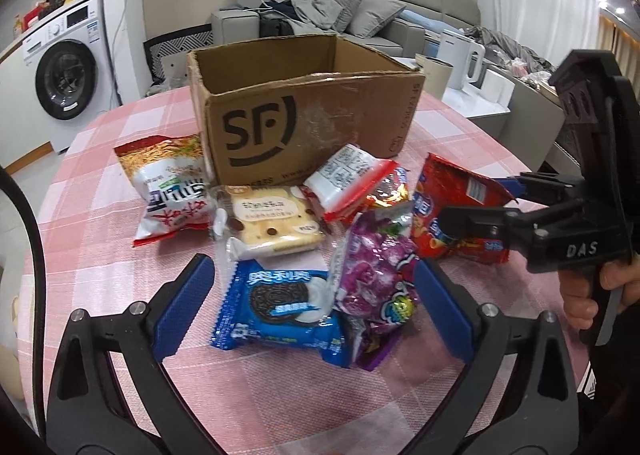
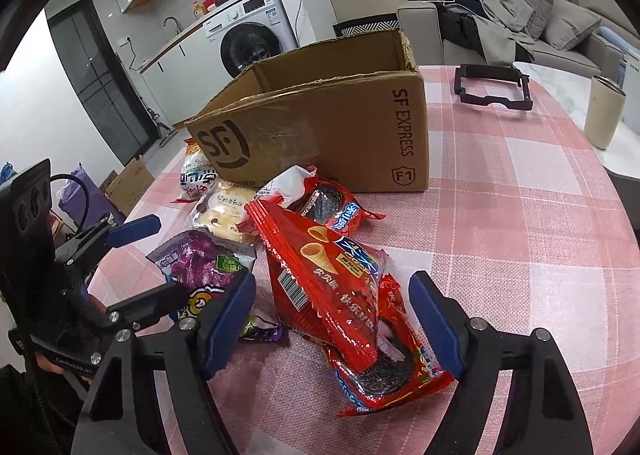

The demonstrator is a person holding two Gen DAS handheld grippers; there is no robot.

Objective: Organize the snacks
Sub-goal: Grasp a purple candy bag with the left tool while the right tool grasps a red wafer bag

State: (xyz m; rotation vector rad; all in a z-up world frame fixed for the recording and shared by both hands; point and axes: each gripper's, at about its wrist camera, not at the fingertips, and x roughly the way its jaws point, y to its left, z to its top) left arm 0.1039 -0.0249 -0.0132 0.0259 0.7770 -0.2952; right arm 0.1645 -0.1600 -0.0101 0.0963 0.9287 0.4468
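I held both claws released: my left claw (image 1: 316, 307) straddled the blue cookie pack (image 1: 280, 309), my right claw (image 2: 334, 319) the red cone-snack bag (image 2: 332, 275), beside the cardboard box (image 2: 320, 127) on the worktop (image 2: 520, 235).

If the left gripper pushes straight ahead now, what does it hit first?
Most likely the blue Oreo pack, lying between the open left gripper fingers, with the purple candy bag right beside it; depth is uncertain.

checked table (image 2: 520, 215), box (image 2: 340, 135), snacks (image 2: 332, 279) (heaped)
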